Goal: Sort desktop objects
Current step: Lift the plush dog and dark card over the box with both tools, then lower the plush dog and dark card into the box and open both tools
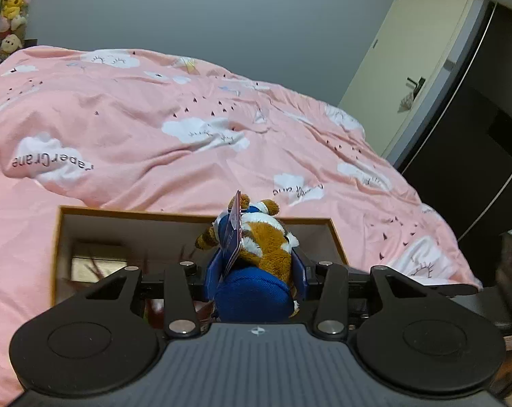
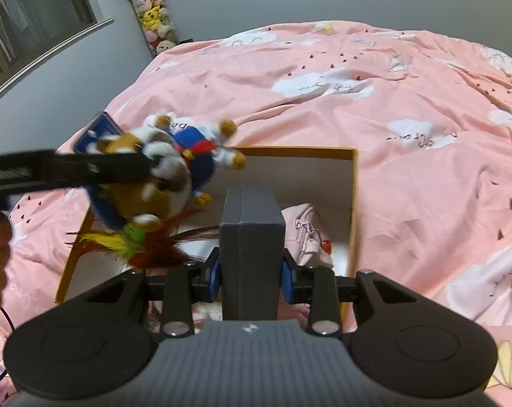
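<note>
Carrying both finds over the cardboard box [image 2: 352, 203] on the bed, my left gripper [image 1: 256, 264] jaws pinching the plush toy [image 1: 262, 237], right gripper [image 2: 251, 273] jaws pinching a grey case [image 2: 251, 237], ready to drop in.

Left gripper [image 1: 256, 271], right gripper [image 2: 251, 271]: jaws clamped.

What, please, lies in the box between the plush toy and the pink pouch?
In the right wrist view, the dark grey case held by the right gripper stands between the plush toy and pink pouch.
</note>
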Demonstrator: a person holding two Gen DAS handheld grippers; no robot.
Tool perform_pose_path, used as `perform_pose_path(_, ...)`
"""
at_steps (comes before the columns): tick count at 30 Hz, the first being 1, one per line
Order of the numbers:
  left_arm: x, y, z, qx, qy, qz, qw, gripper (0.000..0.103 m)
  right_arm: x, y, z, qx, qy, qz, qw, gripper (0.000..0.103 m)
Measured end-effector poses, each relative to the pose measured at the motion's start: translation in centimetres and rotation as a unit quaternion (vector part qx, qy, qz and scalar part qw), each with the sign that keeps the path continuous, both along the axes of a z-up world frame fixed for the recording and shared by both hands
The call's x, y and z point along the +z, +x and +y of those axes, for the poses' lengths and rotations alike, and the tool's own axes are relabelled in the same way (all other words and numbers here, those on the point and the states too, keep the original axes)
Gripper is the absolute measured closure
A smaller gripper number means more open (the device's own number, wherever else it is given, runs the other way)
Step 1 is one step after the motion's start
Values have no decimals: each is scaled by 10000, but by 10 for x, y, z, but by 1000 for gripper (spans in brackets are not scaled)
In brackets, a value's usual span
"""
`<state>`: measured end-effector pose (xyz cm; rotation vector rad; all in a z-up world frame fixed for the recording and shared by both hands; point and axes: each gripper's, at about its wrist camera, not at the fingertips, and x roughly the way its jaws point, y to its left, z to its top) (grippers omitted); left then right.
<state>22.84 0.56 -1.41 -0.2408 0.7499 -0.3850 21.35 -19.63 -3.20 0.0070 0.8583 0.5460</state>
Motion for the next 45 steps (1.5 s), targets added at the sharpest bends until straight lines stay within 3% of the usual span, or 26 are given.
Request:
perform_pose_path(2,-7,3,-9,-70,25,37,10000,54,1,-1,-5,-70,-2,-26,10000,67)
perform_pose_path(6,-29,6,-28,-106,430,116,9990,54,1,2,-13,-137,23,-25,9999,67)
perform_pose_path(10,-51,9,-30,-164,292,468,9983,54,2,4,-15,-166,63,-28,9998,67)
perform_pose_path(17,-75,11,-48,-302,535,493,9969,53,4,3,-21,-198,142,-35,9997,67)
perform_pose_path(28,-86,11,-66,-770,1053,736,9887,46,16,3,-27,-194,35,-188,9996,67)
perform_pose_path(35,-71,-4,-62,-855,1160,510,9882,45,27,4,-31,-192,-74,-341,9992,67)
perform_pose_path(38,-72,1,-59,-886,1061,732,9877,62,29,5,-30,-150,-117,-352,9992,67)
perform_pose_path(45,-90,7,-62,-941,996,996,9855,63,31,10,-21,86,-272,-369,9989,67)
